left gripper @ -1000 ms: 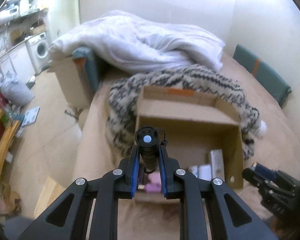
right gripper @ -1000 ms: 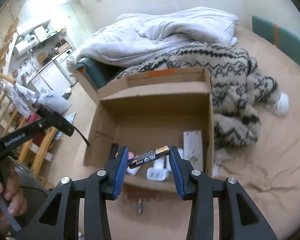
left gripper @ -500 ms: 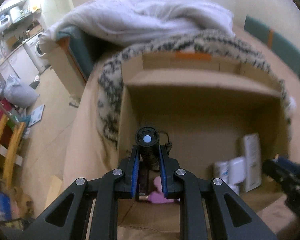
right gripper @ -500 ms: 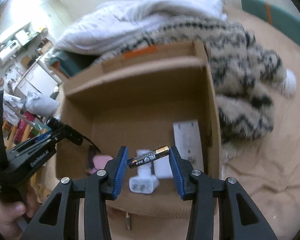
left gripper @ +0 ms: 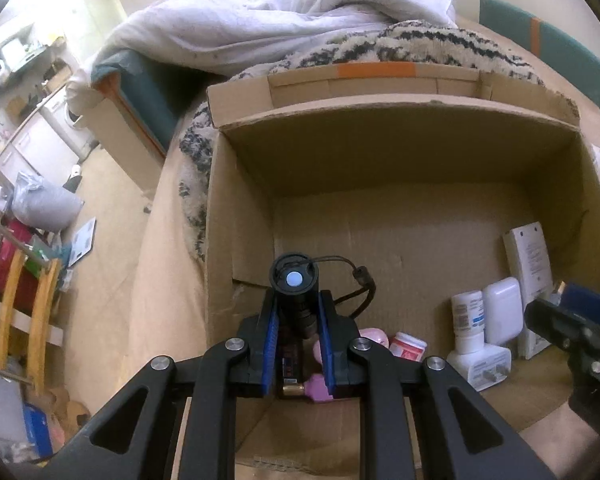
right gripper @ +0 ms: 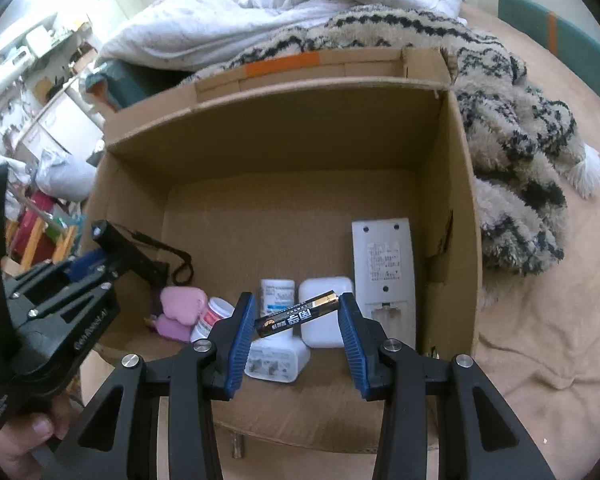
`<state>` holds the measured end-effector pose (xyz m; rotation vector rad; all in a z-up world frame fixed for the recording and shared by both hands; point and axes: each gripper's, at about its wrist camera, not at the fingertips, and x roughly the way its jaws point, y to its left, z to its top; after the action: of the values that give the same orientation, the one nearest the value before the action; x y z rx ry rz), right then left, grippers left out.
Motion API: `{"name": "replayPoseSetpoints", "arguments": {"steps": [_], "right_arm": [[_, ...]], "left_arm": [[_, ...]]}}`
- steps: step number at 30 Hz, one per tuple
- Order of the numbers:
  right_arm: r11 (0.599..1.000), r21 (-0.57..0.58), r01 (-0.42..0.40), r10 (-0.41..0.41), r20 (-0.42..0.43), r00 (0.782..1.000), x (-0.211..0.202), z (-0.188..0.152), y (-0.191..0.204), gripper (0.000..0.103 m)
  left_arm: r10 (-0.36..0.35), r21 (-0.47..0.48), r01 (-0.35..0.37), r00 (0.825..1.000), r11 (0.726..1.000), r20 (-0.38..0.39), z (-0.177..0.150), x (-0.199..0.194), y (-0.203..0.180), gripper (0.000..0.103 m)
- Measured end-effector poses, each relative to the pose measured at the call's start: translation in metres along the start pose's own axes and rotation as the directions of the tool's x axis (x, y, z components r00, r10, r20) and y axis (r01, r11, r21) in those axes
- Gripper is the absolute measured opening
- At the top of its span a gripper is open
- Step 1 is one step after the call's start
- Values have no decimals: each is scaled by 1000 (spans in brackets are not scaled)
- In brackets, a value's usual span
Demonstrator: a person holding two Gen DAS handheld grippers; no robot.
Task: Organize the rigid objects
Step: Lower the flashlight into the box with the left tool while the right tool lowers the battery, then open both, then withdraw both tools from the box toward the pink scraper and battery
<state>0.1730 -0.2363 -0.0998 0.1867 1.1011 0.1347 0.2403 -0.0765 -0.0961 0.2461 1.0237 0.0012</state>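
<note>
An open cardboard box [left gripper: 400, 152] [right gripper: 260, 128] lies on the bed. My left gripper [left gripper: 296, 312] is shut on a black flashlight [left gripper: 294, 292] with a wrist cord, held over the box's near left corner; it also shows in the right wrist view [right gripper: 124, 248]. My right gripper [right gripper: 296, 314] is shut on a black and gold battery [right gripper: 296, 314], held end to end over the box's near edge. Inside the box lie a white remote [right gripper: 384, 264], a white earbud case [right gripper: 326, 312], a small white bottle [right gripper: 276, 292], a white charger [right gripper: 278, 360], a red-capped jar [left gripper: 410, 346] and pink items [right gripper: 180, 306].
A patterned fleece blanket [right gripper: 512, 128] and a white duvet [left gripper: 280, 20] lie behind and right of the box. The tan bedsheet [right gripper: 540, 320] spreads to the right. The floor [left gripper: 104, 272] with a wooden rack lies to the left. A small battery [right gripper: 238, 446] lies before the box.
Both grippers have moved forward and down toward the box, which now fills both views. Both still hold their objects.
</note>
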Motion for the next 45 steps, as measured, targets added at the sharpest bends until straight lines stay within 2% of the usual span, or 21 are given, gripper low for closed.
{"name": "replayPoseSetpoints", "arguments": {"steps": [5,12,15,20,21,22,23,24,26,27,29,31,36,42,45], "right_arm": [[1000,-23,22,-22,-16,1000,4,-1,4,44],[1000,-7,6,-6,-24,1000,9,1,1,44],[1000,5,-2,2,-27,1000,10,2,-1,44],[998,53,-29,31,-37,999,13,4,-8,45],[998,58,-31,33,-38,999,13,4,-9,48],[997,64,-35,37,-36,999,12,4,-10,55],[996,73,-55,57,-28,998,11,5,-10,56],[994,80,-68,70,-21,997,9,6,-10,62],[992,84,-92,92,0,996,5,7,-9,69],[992,83,-97,96,9,995,3,7,-8,73],[992,80,-93,91,32,995,-2,8,-7,83],[992,84,-89,85,55,995,-7,8,-8,103],[988,102,-113,103,102,989,-17,10,-10,103],[989,109,-101,86,133,987,-27,10,-14,103],[988,118,-103,86,143,986,-32,9,-16,103]], "left_arm": [[-9,-15,9,1000,1000,-13,-1,3,4,17],[-74,-36,73,997,997,-21,-3,-1,8,17],[-54,-21,54,998,998,-10,-3,-2,6,17],[-64,-19,63,998,998,-29,-4,-1,4,18],[-68,-14,67,997,998,-21,-4,-3,3,18],[-66,-6,66,998,998,-6,-4,-7,3,19],[-62,4,62,998,998,7,-3,-10,2,25],[-56,14,56,998,998,22,-3,-14,0,31],[-38,19,37,998,999,52,-2,-21,0,64],[-29,12,28,997,1000,77,-2,-25,1,67],[-35,10,34,995,999,95,0,-31,2,67],[-44,12,43,994,999,100,1,-34,3,67],[-33,7,33,994,999,107,2,-39,6,67],[-57,15,56,997,998,47,2,-45,6,67],[-53,23,52,997,998,53,-4,-56,8,67]]}}
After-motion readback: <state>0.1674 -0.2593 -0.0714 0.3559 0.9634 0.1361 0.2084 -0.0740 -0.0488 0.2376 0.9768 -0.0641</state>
